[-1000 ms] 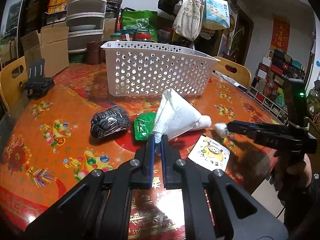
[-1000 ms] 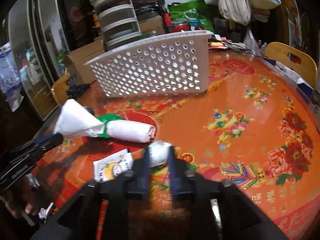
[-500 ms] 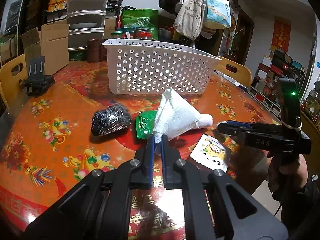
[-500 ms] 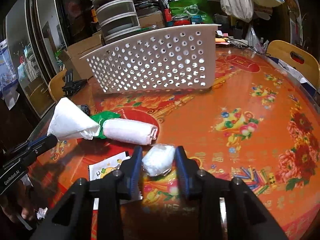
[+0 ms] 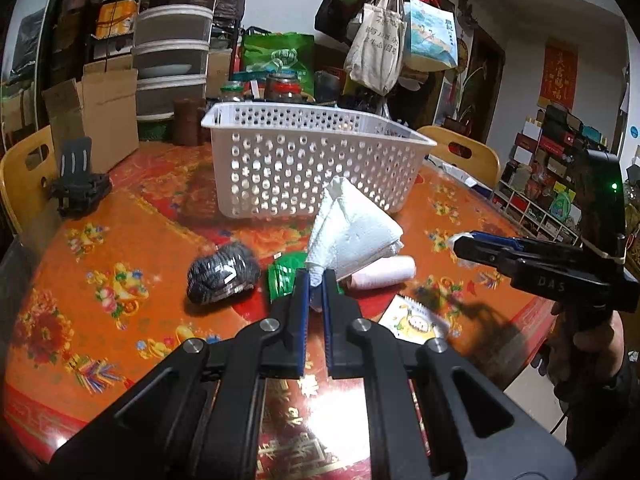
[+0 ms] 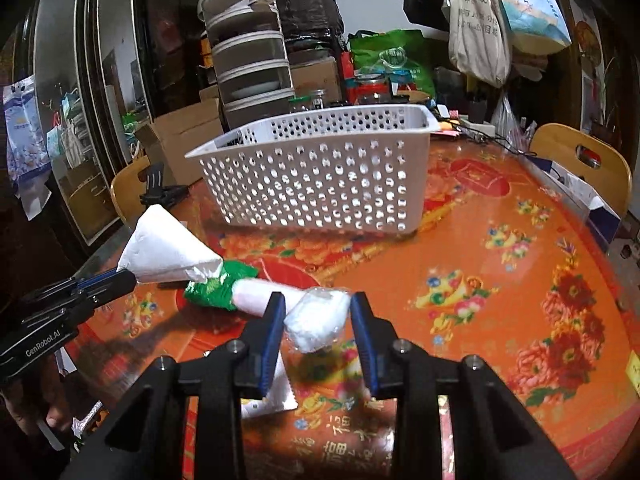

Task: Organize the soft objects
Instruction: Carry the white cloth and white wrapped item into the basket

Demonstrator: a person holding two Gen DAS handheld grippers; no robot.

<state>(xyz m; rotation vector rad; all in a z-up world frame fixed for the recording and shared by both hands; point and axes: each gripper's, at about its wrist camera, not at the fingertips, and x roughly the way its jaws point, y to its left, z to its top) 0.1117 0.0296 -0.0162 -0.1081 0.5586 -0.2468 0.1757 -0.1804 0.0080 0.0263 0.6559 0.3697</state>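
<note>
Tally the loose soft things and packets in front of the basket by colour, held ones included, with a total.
White: 3, the paper towel, the rolled cloth, the wrapped wad
Green: 1, the packet
Black: 1, the bundle
Yellow and white: 1, the cartoon packet
Total: 6

Left gripper (image 5: 316,280): black linkage frame, silver screws, blue-edged fingers (image 5: 303,292); "GenRobot.AI" on its side. Right gripper (image 6: 318,320): same build, "DAS" lettering, green LED. Bare-skinned hand (image 5: 580,348), dark sleeve.
</note>
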